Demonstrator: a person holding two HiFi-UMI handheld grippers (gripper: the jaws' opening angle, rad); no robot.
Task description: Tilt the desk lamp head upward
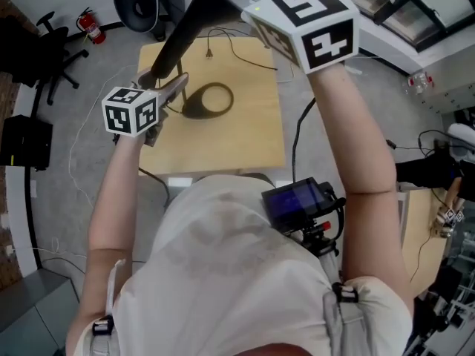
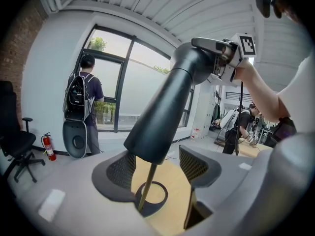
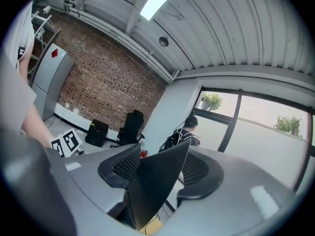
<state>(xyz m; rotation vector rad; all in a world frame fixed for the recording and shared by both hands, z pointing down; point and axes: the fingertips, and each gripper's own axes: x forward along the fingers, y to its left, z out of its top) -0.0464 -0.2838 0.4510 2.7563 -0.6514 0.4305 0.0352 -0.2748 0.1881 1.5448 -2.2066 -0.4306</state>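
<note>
— Where does the black cone-bodied desk lamp (image 1: 185,28) stand?
— On a pale wooden table (image 1: 252,132), with its dark ring base (image 1: 214,99) flat on the top.
— And the tongs?
— The left gripper (image 2: 157,163) stands wide around the cone's lower end. The right gripper (image 3: 160,166) clamps the flat black lamp head (image 3: 150,186), high above the table.

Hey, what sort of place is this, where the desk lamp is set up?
Probably an open office or workshop space: it has a bare brick wall, tall windows, and a black office chair near a red fire extinguisher.
</note>
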